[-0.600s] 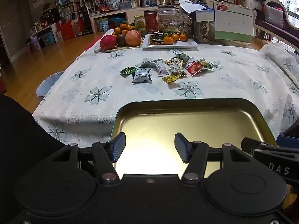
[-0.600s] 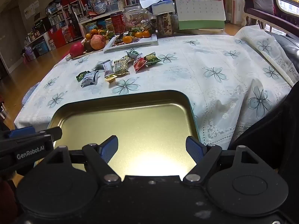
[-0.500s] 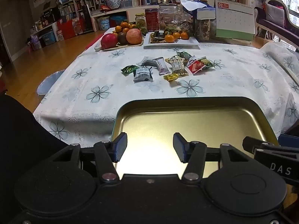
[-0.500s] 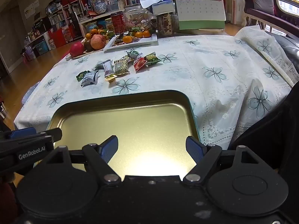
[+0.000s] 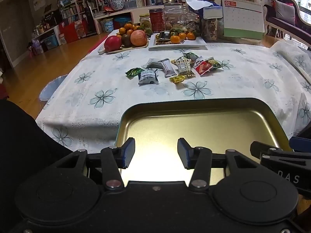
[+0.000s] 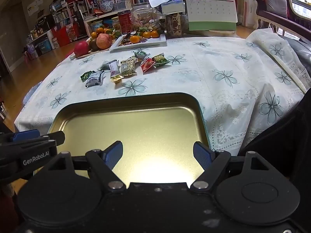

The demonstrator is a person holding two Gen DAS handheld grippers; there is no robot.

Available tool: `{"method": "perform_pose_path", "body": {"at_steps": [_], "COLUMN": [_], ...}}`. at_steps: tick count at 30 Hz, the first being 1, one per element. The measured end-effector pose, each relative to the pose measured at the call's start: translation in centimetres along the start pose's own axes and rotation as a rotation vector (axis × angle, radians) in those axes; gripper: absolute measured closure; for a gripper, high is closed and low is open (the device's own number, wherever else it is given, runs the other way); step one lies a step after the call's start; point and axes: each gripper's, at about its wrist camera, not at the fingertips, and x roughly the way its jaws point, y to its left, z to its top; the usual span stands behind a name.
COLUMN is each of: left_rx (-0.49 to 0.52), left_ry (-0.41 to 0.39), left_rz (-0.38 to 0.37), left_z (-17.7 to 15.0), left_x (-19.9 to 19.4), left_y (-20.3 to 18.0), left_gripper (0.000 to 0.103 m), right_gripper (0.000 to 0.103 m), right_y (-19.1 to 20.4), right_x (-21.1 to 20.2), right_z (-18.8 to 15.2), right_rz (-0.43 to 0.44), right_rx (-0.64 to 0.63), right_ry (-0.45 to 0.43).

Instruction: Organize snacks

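Observation:
A gold metal tray (image 5: 194, 102) (image 6: 128, 96) lies empty at the near edge of the flowered tablecloth. Beyond it, mid-table, several wrapped snacks are scattered: a grey packet (image 5: 148, 77) (image 6: 94, 79), a red packet (image 5: 202, 66) (image 6: 147, 64), a patterned yellow packet (image 5: 183, 67) (image 6: 128, 68), a small gold sweet (image 5: 177, 79) (image 6: 116, 78) and green ones (image 5: 133, 71) (image 6: 159, 59). My left gripper (image 5: 156, 152) hovers over the tray's near left part, open and holding nothing. My right gripper (image 6: 158, 155) hangs over the tray's near middle, open wide, nothing between its fingers.
At the far side stand a fruit board with apples (image 5: 124, 41) (image 6: 93, 42), a white plate of tangerines (image 5: 177, 40) (image 6: 140, 39), jars, a red tin (image 5: 156, 20) and a desk calendar (image 5: 243, 19) (image 6: 210, 10). A sofa (image 6: 279, 9) is at the right. Dark clothing fills the lower left of the left wrist view.
The left wrist view has shifted slightly, the tray and snacks sitting a little lower and nearer. The right gripper has barely moved. Both stay open.

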Motion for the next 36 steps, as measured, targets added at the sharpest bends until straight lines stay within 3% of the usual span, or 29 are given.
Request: {"method": "perform_pose_path", "body": {"at_steps": [26, 36], "left_rx": [-0.004, 0.046], "left_ry": [0.019, 0.015], "left_rz": [0.010, 0.036], "left_z": [0.29, 0.45], "left_x": [0.17, 0.02], "left_y": [0.11, -0.34], "left_gripper": [0.048, 0.048], "right_gripper": [0.020, 0.020], "right_y": [0.01, 0.88], "right_x": [0.07, -0.05], "right_z": [-0.05, -0.04], "right_rz": [-0.002, -0.029], "right_rx": [-0.003, -0.062], "right_ry": [0.001, -0.001]}}
